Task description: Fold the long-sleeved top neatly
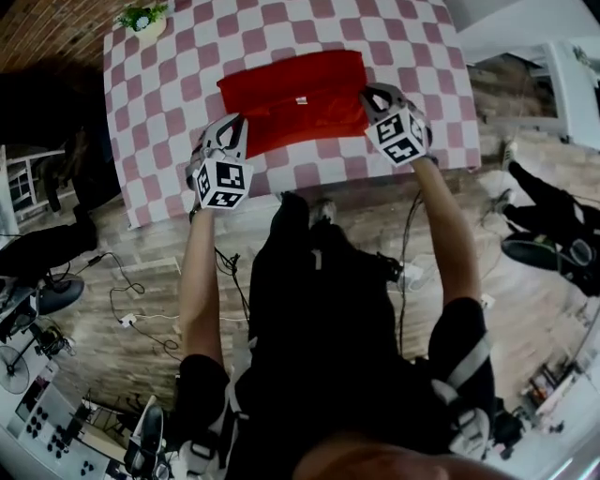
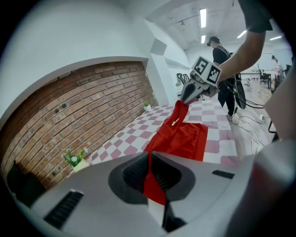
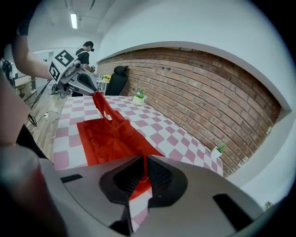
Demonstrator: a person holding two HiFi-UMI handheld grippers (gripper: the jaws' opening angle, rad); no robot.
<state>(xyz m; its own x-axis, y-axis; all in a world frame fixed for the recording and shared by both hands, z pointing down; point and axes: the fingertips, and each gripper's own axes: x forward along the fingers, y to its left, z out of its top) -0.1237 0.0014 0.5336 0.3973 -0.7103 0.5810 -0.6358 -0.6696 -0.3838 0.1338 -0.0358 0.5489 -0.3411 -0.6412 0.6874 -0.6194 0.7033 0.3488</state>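
Left tool (image 1: 234,131), 11 o'clock: jaws nearly closed, a pinch of red cloth clamped between them. Right tool (image 1: 375,98), 1 o'clock: equally narrow, pinched on an edge of the same cloth. Long-sleeved top (image 1: 300,94) is spread as a rough rectangle on the checked table (image 1: 169,84) at 12 o'clock, with its near edge lifted at both pinched corners. Cloth is judged light, thin and limp, so sag between the grips is expected. Corners or hems are best taken and drawn taut together. Potted plant (image 1: 142,19) is noted farthest, 10 o'clock.
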